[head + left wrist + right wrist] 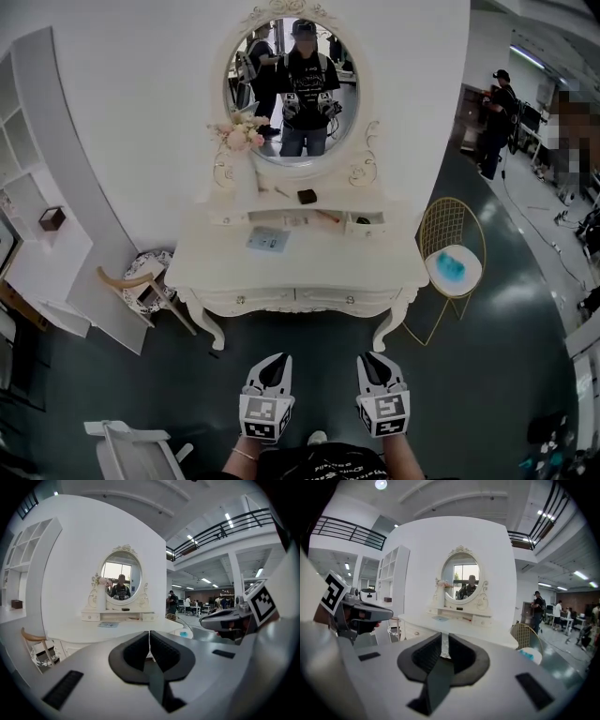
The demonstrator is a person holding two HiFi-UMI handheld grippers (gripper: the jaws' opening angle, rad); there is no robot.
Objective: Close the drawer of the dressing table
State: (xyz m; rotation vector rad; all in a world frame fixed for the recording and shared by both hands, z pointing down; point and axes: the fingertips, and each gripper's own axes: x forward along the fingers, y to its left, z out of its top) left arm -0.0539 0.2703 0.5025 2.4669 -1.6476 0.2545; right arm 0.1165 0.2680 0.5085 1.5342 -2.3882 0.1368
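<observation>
The white dressing table [216,272] with an oval mirror stands against the wall ahead of me. On its raised back shelf, the small right-hand drawer [364,223] is pulled out; it also shows in the right gripper view [480,619]. The two wide front drawers [295,300] sit flush. My left gripper [272,367] and right gripper [378,364] hover side by side over the dark floor, well short of the table. The left gripper [149,637] and the right gripper [444,639] each show only a thin slit between the pads, with nothing held.
A gold wire chair [453,258] with a blue cushion stands right of the table. A small patterned chair [141,286] and white shelves [37,234] are at the left, another white chair [131,445] at lower left. A vase of flowers [242,141] and a booklet [268,240] sit on the table. People [494,122] stand far right.
</observation>
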